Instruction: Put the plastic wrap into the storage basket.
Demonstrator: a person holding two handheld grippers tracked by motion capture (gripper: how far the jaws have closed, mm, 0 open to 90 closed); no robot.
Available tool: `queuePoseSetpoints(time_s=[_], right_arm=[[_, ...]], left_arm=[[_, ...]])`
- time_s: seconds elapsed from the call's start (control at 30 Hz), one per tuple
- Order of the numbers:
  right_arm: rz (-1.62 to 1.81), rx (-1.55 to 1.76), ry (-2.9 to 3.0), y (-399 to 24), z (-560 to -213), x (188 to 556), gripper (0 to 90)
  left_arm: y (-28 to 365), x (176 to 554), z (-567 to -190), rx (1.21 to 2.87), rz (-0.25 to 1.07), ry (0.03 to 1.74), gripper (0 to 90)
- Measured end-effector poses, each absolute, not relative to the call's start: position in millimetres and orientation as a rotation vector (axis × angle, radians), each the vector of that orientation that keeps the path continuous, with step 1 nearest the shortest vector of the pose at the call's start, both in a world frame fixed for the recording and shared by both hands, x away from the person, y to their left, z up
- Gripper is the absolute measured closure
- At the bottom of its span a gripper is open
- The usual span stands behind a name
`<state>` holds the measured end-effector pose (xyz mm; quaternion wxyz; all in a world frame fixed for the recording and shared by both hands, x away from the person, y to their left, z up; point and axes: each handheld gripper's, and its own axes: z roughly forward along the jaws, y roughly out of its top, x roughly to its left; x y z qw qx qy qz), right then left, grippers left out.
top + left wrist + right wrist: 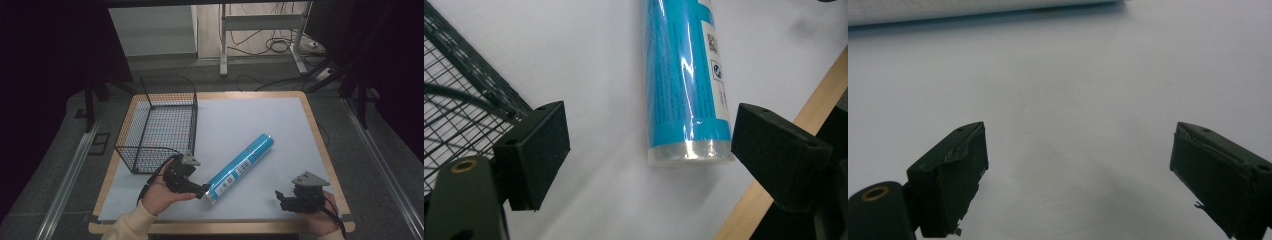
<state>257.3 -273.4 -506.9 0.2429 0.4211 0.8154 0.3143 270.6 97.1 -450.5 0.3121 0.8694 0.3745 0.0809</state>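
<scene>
A long blue tube [241, 168] with a white label lies at a slant on the white table sheet, its near end toward the left hand. In the left gripper view the blue tube [684, 80] runs up from between the jaws, its clear-capped end level with the pads. My left gripper [201, 190] [649, 150] is open, jaws wide on either side of that end without touching it. My right gripper [281, 198] [1078, 170] is open over bare white sheet near the front right corner, nothing between its pads [955, 175].
A black wire basket [160, 122] stands at the table's left side, close behind the left hand; its mesh [459, 110] shows at the left of the left gripper view. The wooden table edge [784, 165] runs close by the tube's end. A desk frame and cables sit beyond the table.
</scene>
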Motion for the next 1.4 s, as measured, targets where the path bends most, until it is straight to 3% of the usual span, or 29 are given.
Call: queuePoseSetpoints(time_s=[1.4], right_arm=[[0.855,1.148,2.223,-275.0,-506.2,257.5,9.1]], left_arm=[[38.6,308.5,-446.9,2.383,0.165,0.940,15.0]])
